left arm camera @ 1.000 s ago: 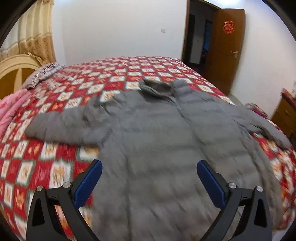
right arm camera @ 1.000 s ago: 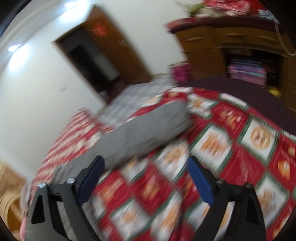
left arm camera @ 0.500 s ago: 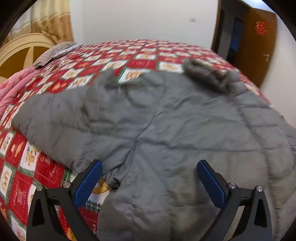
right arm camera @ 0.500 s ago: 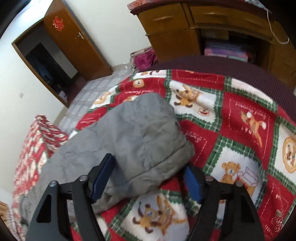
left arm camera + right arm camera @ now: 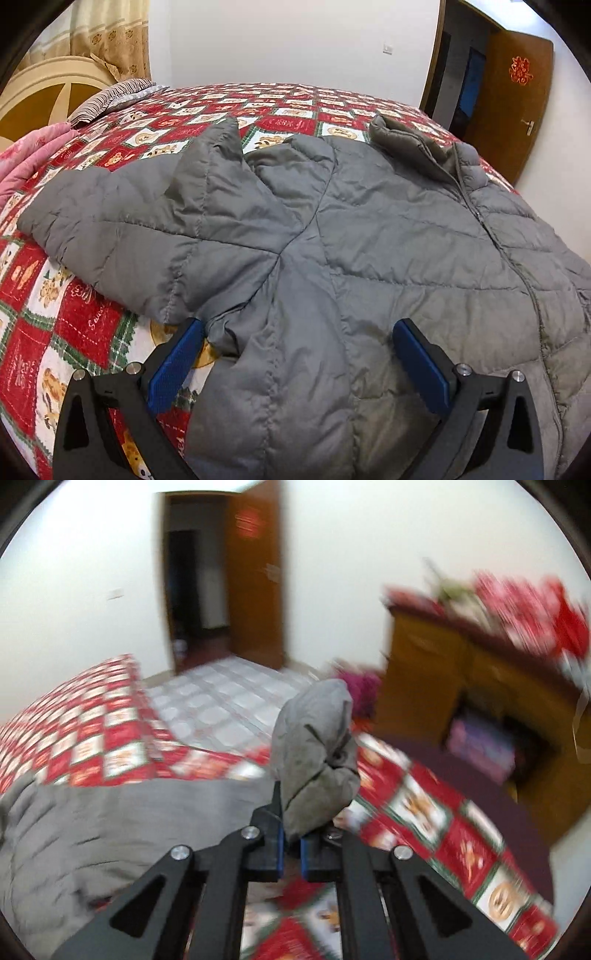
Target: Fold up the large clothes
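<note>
A large grey quilted jacket [image 5: 388,236] lies front up on the bed, zipper closed, collar at the far side. Its left sleeve [image 5: 122,218] stretches out to the left. My left gripper [image 5: 295,354] is open, its blue pads [image 5: 173,365] straddling the jacket's side near the armpit, close above the fabric. My right gripper [image 5: 291,845] is shut on the cuff end of the jacket's other sleeve [image 5: 317,753], which stands up bunched above the jaws. The jacket body [image 5: 110,827] lies blurred to the left in the right wrist view.
The bed has a red, white and green checked quilt [image 5: 92,325]. A pink blanket [image 5: 29,155] and striped pillow [image 5: 110,99] lie by the headboard. A wooden dresser [image 5: 461,672] stands right of the bed, an open brown door [image 5: 255,572] beyond.
My right gripper has closed on the sleeve cuff and lifted it off the quilt. My left gripper has moved lower and closer to the jacket's side by the armpit.
</note>
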Demonstrator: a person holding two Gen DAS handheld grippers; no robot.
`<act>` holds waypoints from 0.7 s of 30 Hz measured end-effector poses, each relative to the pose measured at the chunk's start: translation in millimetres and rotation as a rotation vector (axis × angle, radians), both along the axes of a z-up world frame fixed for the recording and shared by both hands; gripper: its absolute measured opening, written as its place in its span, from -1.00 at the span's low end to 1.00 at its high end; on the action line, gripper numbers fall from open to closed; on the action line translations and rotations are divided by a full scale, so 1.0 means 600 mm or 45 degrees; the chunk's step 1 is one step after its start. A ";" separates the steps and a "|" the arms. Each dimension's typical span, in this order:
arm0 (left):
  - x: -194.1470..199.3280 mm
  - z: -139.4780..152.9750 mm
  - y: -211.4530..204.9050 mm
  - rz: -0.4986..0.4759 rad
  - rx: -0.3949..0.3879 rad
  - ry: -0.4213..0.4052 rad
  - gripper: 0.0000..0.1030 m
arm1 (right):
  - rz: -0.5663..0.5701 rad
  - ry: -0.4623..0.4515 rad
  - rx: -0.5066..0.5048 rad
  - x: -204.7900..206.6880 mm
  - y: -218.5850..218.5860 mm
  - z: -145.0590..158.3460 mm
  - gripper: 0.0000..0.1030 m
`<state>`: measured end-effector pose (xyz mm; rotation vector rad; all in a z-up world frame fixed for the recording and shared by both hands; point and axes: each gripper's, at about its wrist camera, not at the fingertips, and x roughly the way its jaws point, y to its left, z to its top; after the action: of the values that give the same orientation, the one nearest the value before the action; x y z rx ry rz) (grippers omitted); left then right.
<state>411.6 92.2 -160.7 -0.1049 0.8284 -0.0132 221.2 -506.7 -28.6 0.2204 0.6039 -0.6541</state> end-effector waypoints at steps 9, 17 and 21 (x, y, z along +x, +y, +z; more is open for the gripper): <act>-0.003 -0.001 0.013 -0.012 -0.087 -0.032 0.98 | 0.564 -0.016 -0.076 0.105 0.304 0.058 -0.87; -0.007 -0.001 0.024 -0.020 -0.143 -0.054 0.98 | 0.966 0.047 0.026 0.209 0.555 -0.003 -0.88; -0.008 -0.001 0.026 -0.023 -0.163 -0.062 0.98 | 1.070 0.109 0.075 0.248 0.628 -0.066 -0.88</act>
<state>406.5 108.0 -161.6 -0.2172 0.7797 -0.0859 370.1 -130.1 -68.1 -0.0191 0.7280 0.1675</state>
